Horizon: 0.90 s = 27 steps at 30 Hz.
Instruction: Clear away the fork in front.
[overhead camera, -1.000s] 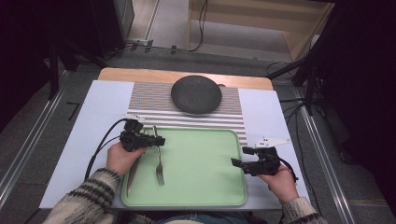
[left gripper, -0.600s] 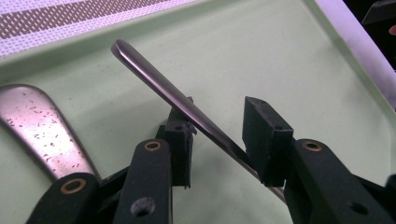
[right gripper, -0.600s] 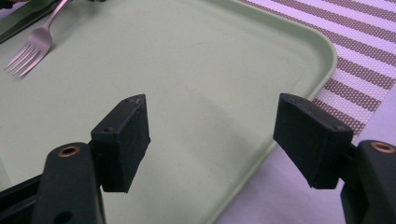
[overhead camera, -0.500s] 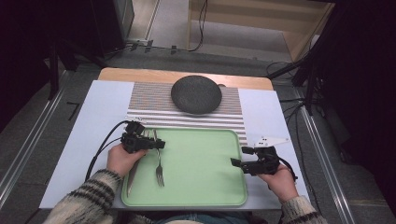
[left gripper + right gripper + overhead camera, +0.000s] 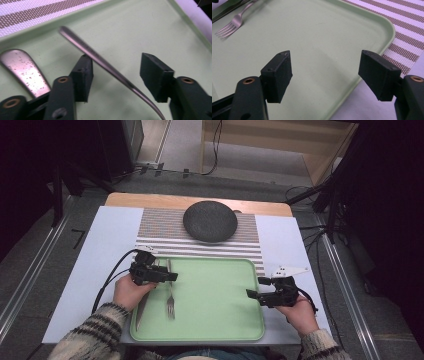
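The left gripper (image 5: 115,75) has just been opening, jaws apart around the fork (image 5: 100,58) lying in the tray (image 5: 215,335). Possibly the handle catches a pad and drags. The right gripper (image 5: 324,75) stands open, empty.

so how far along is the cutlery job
Done: the fork and knife lie on the tray. In hand: the left gripper has just been opening, the fork's handle between its fingers but no longer pinched. Left: the right gripper waits open over the tray's bare right side, and the plate sits unused on the mat.
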Available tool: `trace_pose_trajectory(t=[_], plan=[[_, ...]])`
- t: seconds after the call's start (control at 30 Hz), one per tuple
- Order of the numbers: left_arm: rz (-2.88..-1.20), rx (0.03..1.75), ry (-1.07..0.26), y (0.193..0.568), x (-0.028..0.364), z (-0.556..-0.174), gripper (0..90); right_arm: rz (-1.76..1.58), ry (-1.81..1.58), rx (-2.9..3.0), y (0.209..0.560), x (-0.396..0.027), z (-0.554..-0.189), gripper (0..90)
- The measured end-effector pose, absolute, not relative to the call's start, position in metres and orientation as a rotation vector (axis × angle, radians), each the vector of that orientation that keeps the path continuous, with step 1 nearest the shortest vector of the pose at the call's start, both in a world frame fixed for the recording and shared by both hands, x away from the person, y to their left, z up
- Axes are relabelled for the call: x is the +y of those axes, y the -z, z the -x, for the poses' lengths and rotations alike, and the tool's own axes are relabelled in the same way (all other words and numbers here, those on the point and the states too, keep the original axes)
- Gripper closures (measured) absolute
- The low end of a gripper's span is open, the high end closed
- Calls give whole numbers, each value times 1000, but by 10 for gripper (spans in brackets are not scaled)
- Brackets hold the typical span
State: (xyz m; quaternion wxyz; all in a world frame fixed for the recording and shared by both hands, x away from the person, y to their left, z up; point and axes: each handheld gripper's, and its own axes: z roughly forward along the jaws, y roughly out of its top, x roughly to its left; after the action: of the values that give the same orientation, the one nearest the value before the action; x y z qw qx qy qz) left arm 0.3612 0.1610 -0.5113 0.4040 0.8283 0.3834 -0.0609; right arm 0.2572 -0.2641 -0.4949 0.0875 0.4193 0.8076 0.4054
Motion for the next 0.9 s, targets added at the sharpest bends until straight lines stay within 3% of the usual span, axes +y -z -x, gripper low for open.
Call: trace_pose_trajectory(t=[0.27,0.57,0.9], plan=[[-2082,974,148,507,164,-361,409,-1246,-1210,2405,495,-264,-257,248],[-2045,844,113,494,155,-351,304,-1246,-1205,2406,495,-265,-257,248],[-2091,767,98,492,135,-347,315,-1258,-1197,2400,496,-267,-253,248]])
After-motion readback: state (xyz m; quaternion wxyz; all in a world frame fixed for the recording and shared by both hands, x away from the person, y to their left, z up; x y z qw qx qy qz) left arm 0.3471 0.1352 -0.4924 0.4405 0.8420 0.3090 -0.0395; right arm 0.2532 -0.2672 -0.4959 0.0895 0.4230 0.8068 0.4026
